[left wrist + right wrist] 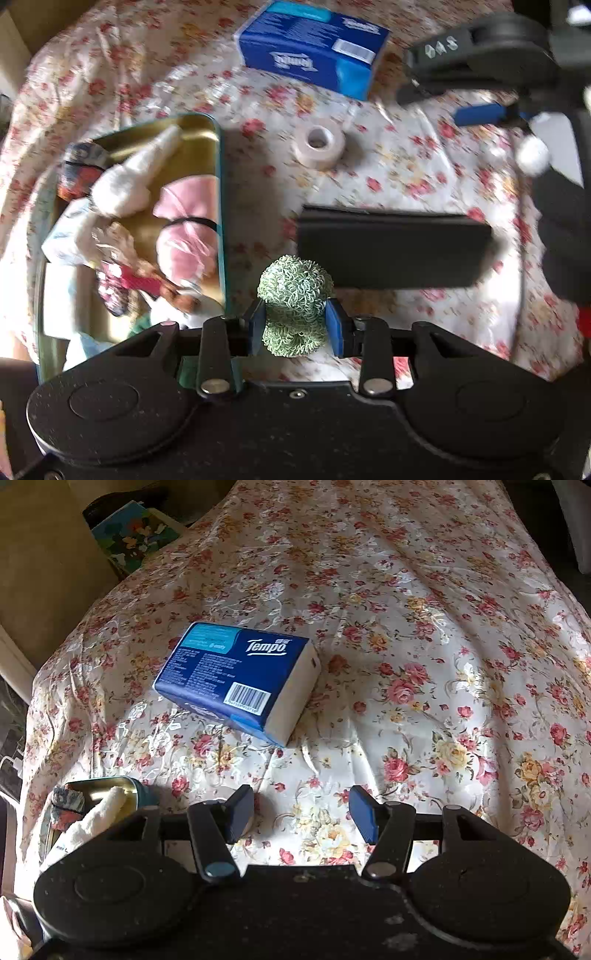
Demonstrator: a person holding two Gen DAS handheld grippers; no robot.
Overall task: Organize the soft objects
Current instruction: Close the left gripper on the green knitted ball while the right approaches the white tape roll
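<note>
My left gripper (pixel 295 321) is shut on a green curly scrub ball (pixel 293 295), held above the floral cloth just right of the gold tin tray (pixel 199 127). The tray holds a white rolled cloth (pixel 133 177), a pink soft item (pixel 188 229) and other soft things. My right gripper (pixel 301 814) is open and empty over the cloth, with the blue Tempo tissue pack (pixel 236 679) ahead of it. The tissue pack also shows in the left wrist view (pixel 314 48). The right gripper shows at the left wrist view's upper right (pixel 480 55).
A roll of white tape (pixel 319 142) lies on the floral cloth (pixel 424 664). A black flat case (pixel 391 249) lies right of the scrub ball. A tray corner (pixel 107 786) shows at lower left of the right wrist view. A cardboard box (pixel 37 554) stands beyond the table's left edge.
</note>
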